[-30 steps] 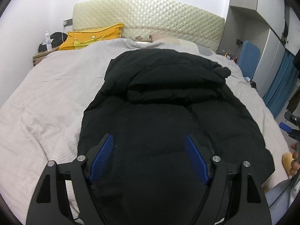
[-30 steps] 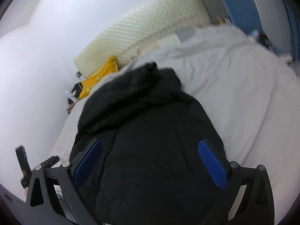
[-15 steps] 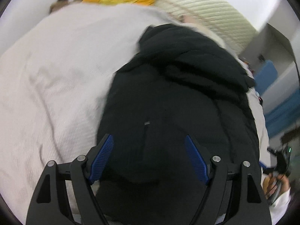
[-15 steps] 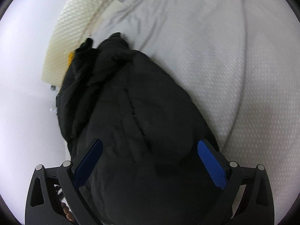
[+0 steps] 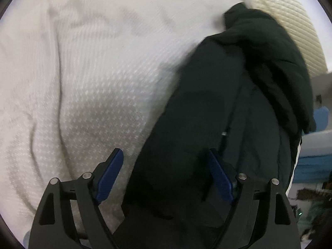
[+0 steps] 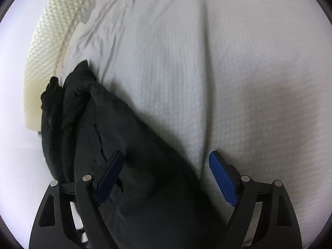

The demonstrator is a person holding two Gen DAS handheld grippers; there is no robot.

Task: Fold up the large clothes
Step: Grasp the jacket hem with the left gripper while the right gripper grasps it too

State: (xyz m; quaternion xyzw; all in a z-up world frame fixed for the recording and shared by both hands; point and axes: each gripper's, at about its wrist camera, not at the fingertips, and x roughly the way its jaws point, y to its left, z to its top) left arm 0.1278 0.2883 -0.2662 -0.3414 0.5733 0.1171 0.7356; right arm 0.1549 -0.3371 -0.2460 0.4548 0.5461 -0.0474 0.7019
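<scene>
A large black puffy jacket [image 5: 228, 103] lies on the pale bedspread [image 5: 93, 72], its hood toward the headboard. In the left wrist view my left gripper [image 5: 166, 166] is open and low over the jacket's left bottom edge, which runs between the blue pads [image 5: 110, 172]. In the right wrist view the jacket [image 6: 128, 145] fills the lower left. My right gripper [image 6: 168, 168] is open over the jacket's right bottom edge, its right pad [image 6: 222, 176] above bare bedspread [image 6: 228, 72]. Neither holds anything.
A quilted cream headboard [image 5: 290, 20] stands at the far end of the bed and also shows in the right wrist view [image 6: 47, 47]. A blue chair [image 5: 321, 116] and clutter lie off the bed's right side. A white wall [image 6: 16, 145] is at left.
Both grippers have dropped and tilted down toward the jacket's bottom corners, the left swinging to its left edge, the right to its right edge. The jaws stay open. The jacket has not moved.
</scene>
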